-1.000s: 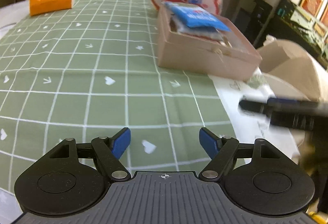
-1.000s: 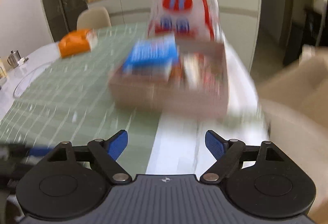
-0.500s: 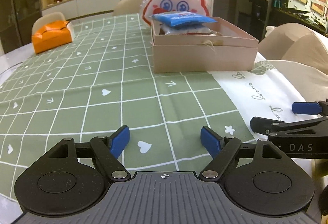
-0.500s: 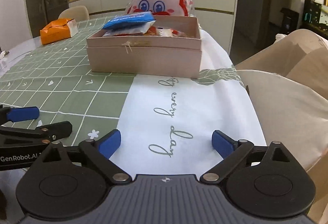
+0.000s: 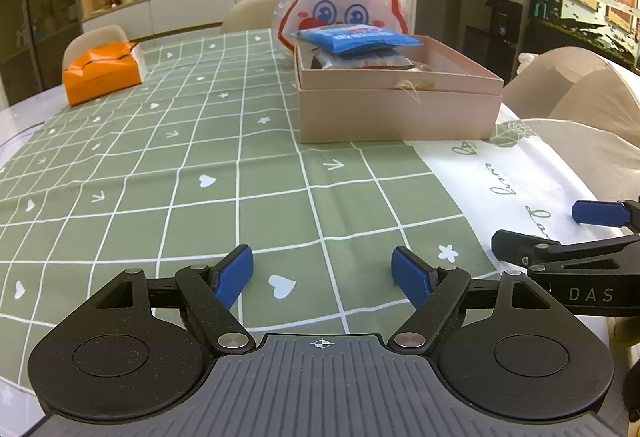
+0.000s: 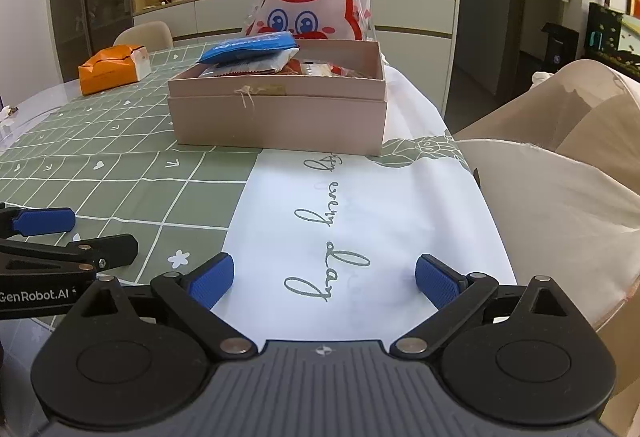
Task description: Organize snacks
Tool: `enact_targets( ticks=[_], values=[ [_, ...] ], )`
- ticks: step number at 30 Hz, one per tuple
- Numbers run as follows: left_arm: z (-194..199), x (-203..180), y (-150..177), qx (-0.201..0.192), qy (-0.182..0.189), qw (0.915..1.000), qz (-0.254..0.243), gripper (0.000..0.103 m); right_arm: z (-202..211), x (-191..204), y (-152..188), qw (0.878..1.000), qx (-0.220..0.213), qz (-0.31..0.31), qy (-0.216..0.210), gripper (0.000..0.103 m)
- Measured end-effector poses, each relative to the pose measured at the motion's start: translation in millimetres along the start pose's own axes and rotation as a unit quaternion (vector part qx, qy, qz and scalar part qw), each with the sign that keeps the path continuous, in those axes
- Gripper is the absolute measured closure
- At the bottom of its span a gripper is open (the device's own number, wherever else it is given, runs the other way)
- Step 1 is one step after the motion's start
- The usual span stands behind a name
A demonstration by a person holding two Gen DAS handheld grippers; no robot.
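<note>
Ahead, the pink box [image 5: 398, 109] of snacks sits on the counter [image 5: 200, 165], a blue packet [image 5: 356, 39] topmost. Both the left gripper [image 5: 322, 271] and right gripper [image 6: 324, 277] hover with fingers spread wide, empty; the right's have just been opening.

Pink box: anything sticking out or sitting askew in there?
Yes. The blue snack packet lies atop the pile at the left end of the pink box, tilted and above the rim, one corner overhanging. The other snacks sit lower inside. No spill shows.
</note>
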State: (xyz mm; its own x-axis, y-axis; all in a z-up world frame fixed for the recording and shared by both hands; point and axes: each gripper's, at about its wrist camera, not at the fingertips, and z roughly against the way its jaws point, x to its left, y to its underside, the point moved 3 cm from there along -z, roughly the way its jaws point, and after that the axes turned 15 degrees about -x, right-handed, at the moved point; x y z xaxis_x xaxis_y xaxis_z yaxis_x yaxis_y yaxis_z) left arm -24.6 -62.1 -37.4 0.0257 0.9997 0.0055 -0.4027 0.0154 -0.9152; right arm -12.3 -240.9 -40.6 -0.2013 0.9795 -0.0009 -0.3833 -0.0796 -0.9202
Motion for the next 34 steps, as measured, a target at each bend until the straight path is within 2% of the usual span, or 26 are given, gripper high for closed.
enact_targets(
  ticks=[34],
  values=[
    [1.3, -1.4, -0.7, -0.003, 0.003, 1.0, -0.004, 0.024, -0.7, -0.3, 0.1, 1.0, 0.0, -0.001, 0.0, 0.004]
  ],
)
